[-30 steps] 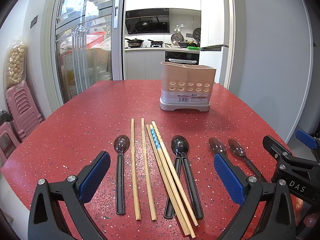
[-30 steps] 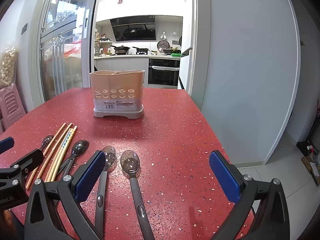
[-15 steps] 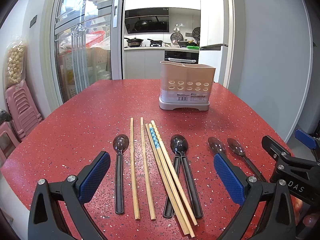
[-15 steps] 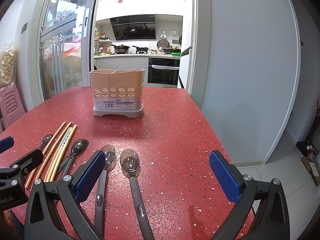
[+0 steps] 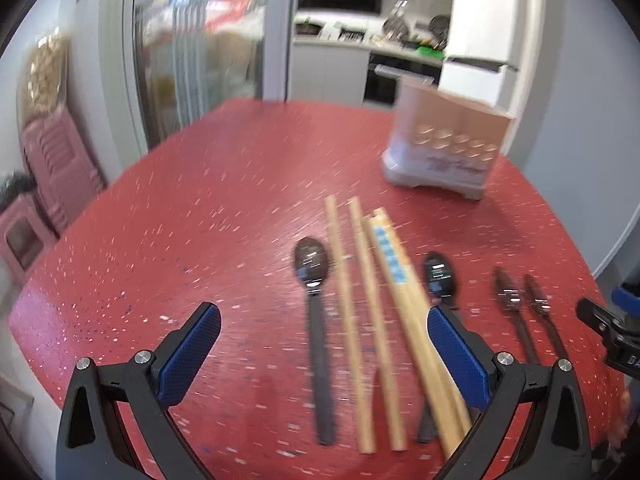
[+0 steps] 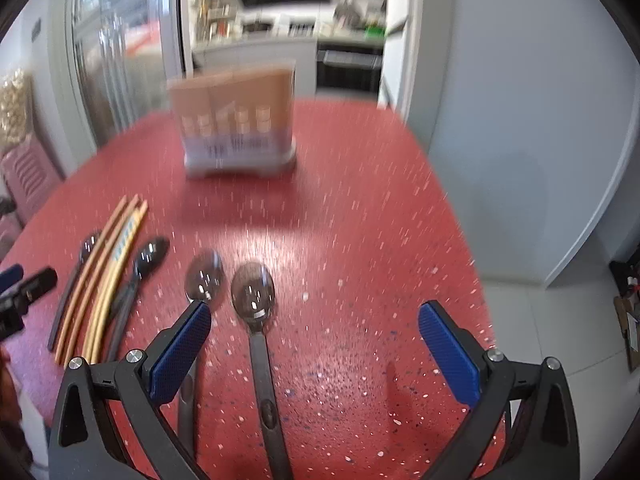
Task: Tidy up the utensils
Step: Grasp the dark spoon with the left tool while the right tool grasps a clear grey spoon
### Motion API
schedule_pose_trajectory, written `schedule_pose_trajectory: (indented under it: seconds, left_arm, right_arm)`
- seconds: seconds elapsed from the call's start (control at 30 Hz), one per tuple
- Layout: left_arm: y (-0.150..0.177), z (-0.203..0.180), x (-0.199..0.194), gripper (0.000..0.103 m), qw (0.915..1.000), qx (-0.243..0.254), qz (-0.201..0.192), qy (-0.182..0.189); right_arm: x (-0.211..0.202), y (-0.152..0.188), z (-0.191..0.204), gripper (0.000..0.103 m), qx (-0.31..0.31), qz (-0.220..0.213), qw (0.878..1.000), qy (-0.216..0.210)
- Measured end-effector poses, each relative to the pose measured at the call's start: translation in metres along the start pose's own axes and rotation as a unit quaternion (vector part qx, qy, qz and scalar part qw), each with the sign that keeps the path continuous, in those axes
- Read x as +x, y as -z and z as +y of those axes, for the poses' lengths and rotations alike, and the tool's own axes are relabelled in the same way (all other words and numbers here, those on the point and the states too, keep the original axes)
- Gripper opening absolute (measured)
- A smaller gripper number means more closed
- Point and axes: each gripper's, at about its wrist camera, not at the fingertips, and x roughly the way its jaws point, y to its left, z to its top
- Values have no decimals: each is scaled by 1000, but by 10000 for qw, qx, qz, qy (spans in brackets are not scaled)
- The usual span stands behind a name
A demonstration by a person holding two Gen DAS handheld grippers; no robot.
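Note:
A beige utensil holder (image 5: 446,152) stands at the far side of the red speckled table (image 5: 200,208); it also shows in the right wrist view (image 6: 238,120). Several wooden chopsticks (image 5: 372,304) and dark spoons lie in a row near the front edge. My left gripper (image 5: 324,344) is open and empty, low over a black spoon (image 5: 314,276) and the chopsticks. My right gripper (image 6: 314,340) is open and empty over two dark spoons (image 6: 256,300) at the row's right end. Both views are blurred by motion.
The table's right edge drops to a tiled floor (image 6: 552,320) beside a grey wall. Pink stools (image 5: 52,168) stand left of the table. A kitchen lies beyond the doorway behind the holder.
Both grippers have tilted down and moved forward, closer to the utensils. The left one has swung left, so the holder now sits at its upper right. Both stay open.

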Motion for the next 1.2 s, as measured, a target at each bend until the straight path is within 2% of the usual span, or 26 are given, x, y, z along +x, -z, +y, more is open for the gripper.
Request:
schedule_pose_trajectory:
  seconds: [0.13, 0.23, 0.33, 0.5, 0.7, 0.8, 0.9, 0.97, 1.0, 1.03, 1.13, 1.2]
  left_arm:
    - [-7, 24, 22, 103, 9983, -71, 560, -136]
    - [-8, 31, 33, 103, 9968, -91, 786, -133]
    - [-9, 32, 44, 103, 9944, -59, 1053, -55]
    - [-15, 26, 61, 103, 9916, 147, 1283, -47]
    - [-34, 13, 80, 100, 9867, 455, 1559, -60]
    - [-40, 10, 79, 90, 9833, 599, 1720, 6]
    - [-49, 1, 85, 73, 9785, 816, 1887, 144]
    - [-53, -6, 87, 60, 9741, 968, 2029, 252]
    - [-54, -8, 87, 55, 9725, 1020, 2072, 284]
    - [-56, -10, 88, 40, 9709, 1097, 2108, 307]
    - [-58, -13, 90, 40, 9707, 1071, 2130, 298]
    - [-60, -9, 86, 40, 9750, 920, 1995, 334]
  right_arm:
    - [17, -9, -3, 99, -182, 737, 9964, -370]
    - [30, -8, -1, 90, -227, 1163, 9918, -486]
    - [44, -6, 1, 75, -103, 1574, 9856, -605]
    - [50, -10, 11, 66, -446, 1758, 9820, -526]
    - [58, -22, 26, 49, -775, 2020, 9750, -514]
    - [60, -28, 29, 43, -853, 2234, 9695, -542]
    - [63, -33, 31, 33, -910, 2382, 9652, -574]
    - [65, -37, 32, 17, -930, 2448, 9632, -611]
    - [65, -39, 32, 15, -935, 2484, 9619, -648]
    - [65, -40, 31, 14, -954, 2495, 9614, -660]
    - [65, -42, 29, 13, -916, 2471, 9612, -818]
    - [65, -44, 24, 13, -802, 2425, 9619, -979]
